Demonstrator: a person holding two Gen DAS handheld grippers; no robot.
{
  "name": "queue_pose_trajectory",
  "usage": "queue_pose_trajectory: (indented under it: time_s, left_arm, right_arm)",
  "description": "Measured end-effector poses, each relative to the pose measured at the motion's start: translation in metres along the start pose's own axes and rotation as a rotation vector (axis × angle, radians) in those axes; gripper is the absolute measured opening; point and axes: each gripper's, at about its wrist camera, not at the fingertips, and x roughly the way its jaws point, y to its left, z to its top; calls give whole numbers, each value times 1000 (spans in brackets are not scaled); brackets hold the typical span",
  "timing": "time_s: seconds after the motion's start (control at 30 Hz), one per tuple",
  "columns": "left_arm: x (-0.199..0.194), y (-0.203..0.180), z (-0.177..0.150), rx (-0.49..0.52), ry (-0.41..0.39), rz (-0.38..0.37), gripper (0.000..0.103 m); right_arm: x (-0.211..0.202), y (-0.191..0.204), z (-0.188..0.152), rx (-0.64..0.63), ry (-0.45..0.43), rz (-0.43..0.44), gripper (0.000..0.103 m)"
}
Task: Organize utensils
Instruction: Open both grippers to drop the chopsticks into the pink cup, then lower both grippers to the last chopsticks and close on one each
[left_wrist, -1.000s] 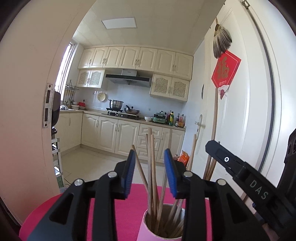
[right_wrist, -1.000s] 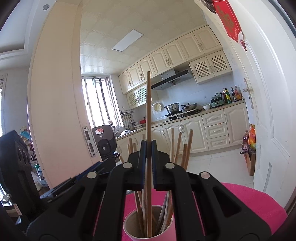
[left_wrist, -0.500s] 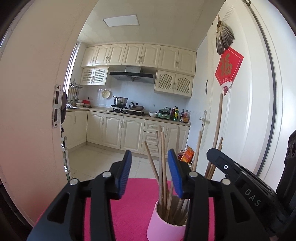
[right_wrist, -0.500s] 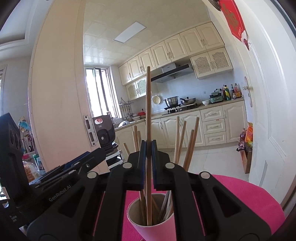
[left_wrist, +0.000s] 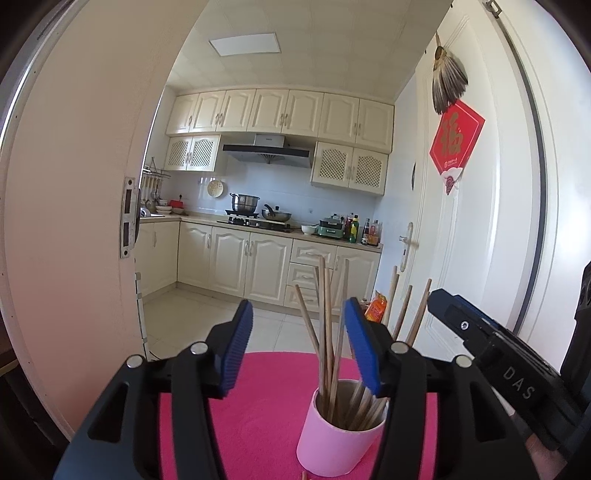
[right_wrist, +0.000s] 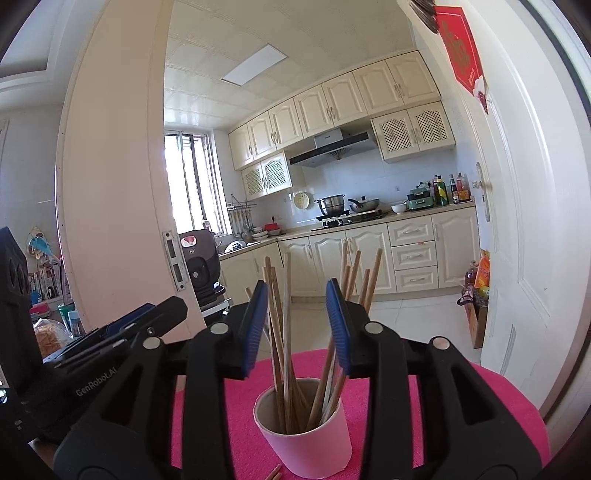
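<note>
A pink cup (left_wrist: 334, 441) stands on a round pink mat (left_wrist: 258, 413) and holds several wooden chopsticks (left_wrist: 325, 332) upright. The cup also shows in the right wrist view (right_wrist: 310, 439) with its chopsticks (right_wrist: 280, 325). My left gripper (left_wrist: 297, 345) is open and empty, above and just behind the cup. My right gripper (right_wrist: 297, 325) is open and empty, over the cup with chopsticks standing between its jaws. A loose chopstick tip (right_wrist: 274, 472) lies on the mat near the cup. The right gripper's body (left_wrist: 509, 373) shows at the right of the left wrist view.
A white door (left_wrist: 480, 221) with a red paper decoration (left_wrist: 456, 138) stands open on the right. A door frame (left_wrist: 92, 221) is on the left. Behind is a kitchen with cream cabinets (left_wrist: 258, 258) and a stove (left_wrist: 255, 218).
My right gripper has opened and let go of the chopstick, which now stands in the cup. Both grippers have drawn back and up from the cup. The left gripper has opened wider.
</note>
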Motion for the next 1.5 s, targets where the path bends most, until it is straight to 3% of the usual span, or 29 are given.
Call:
queue_pose_trajectory:
  time_s: [0.47, 0.73, 0.83, 0.97, 1.3, 1.5]
  left_arm:
    - [-58, -4, 9, 24, 4, 25, 56]
    - [-82, -7, 6, 38, 89, 39, 61]
    - [-79, -8, -3, 47, 185, 39, 65]
    - [-67, -3, -24, 58, 371, 31, 65]
    - [-30, 16, -91, 98, 774, 72, 65]
    - [-18, 13, -123, 135, 910, 79, 65]
  right_arm:
    - [-60, 12, 14, -36, -6, -5, 43]
    - [-86, 14, 4, -39, 60, -17, 49]
    - [-90, 12, -5, -37, 116, -25, 51]
    - [-90, 6, -21, -12, 214, -46, 61]
    - [-74, -10, -73, 66, 469, -98, 65]
    - [-70, -14, -94, 90, 546, -98, 65]
